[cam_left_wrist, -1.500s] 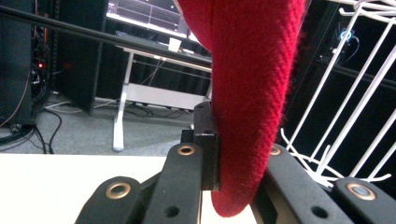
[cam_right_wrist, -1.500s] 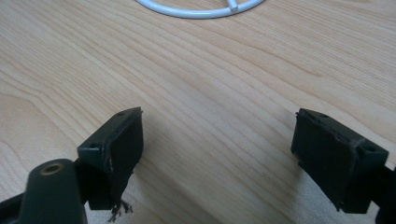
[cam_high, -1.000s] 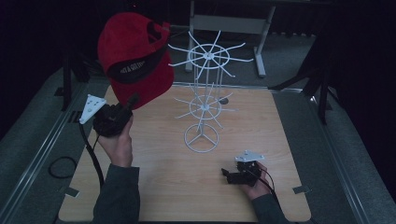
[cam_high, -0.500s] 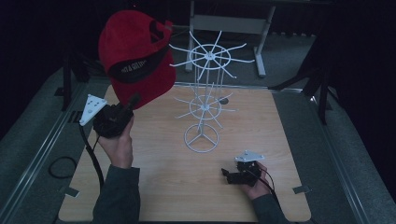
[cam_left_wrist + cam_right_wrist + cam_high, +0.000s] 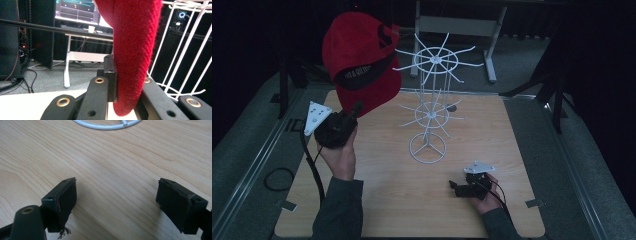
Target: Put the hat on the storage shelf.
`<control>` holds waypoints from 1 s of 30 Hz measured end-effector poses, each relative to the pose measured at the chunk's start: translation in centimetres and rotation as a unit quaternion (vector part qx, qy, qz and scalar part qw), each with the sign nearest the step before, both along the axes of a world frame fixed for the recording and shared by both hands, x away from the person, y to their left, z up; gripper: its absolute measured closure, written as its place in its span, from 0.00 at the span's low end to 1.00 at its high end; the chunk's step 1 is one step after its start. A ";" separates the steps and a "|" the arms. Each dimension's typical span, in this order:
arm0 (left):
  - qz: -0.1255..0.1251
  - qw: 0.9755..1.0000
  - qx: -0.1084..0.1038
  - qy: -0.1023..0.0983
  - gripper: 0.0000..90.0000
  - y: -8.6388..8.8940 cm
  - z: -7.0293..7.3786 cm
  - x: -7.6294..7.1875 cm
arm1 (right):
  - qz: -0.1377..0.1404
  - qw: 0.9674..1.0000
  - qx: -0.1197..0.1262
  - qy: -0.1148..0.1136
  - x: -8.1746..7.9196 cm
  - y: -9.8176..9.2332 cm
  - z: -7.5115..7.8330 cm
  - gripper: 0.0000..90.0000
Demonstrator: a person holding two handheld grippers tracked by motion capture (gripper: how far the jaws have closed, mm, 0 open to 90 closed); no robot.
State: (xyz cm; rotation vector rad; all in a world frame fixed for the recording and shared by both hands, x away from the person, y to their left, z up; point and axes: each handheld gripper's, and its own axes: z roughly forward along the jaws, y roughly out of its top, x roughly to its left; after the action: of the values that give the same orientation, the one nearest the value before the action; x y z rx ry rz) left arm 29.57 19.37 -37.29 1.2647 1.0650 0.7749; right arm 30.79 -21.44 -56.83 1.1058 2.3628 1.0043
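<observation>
Red cap [image 5: 362,70] hangs in the air above the table's far-left part, pinched by its brim in the left gripper [image 5: 354,111], just left of the white wire rack [image 5: 432,107]. From above, the cap's dark underside lettering and the rack's two spoked tiers and ring base show. The left gripper view instead shows the brim's [image 5: 132,57] woven edge clamped between the black jaws, with the rack's wires close on the right and a desk with a screen beyond. The right gripper [image 5: 458,189] rests low on the wooden table [image 5: 512,130] near its front edge; its own view shows both jaws spread wide over bare wood, and the rack's base ring [image 5: 105,125] ahead.
</observation>
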 end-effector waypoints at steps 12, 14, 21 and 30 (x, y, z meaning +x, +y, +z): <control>-0.012 1.000 -0.013 0.006 0.96 -0.1 -1.1 0.0 | 0.000 1.000 0.000 0.000 0.0 0.0 0.0 0.19; -0.012 1.000 -0.012 0.007 0.96 -0.1 -1.3 0.0 | 0.000 1.000 0.000 0.000 0.0 0.0 0.0 0.19; -0.020 1.000 -0.016 0.013 0.96 -0.3 -1.9 0.0 | 0.000 1.000 0.000 0.000 0.0 0.0 0.0 0.19; -0.026 0.999 -0.013 0.025 0.96 -0.5 -3.1 0.1 | 0.001 1.000 0.000 -0.001 0.0 0.0 0.0 0.19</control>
State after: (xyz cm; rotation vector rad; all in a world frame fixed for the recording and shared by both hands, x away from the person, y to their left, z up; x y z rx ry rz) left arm 29.67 18.90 -40.38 1.2902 1.0741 0.6910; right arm 30.80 -21.45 -56.85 1.1034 2.3621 1.0054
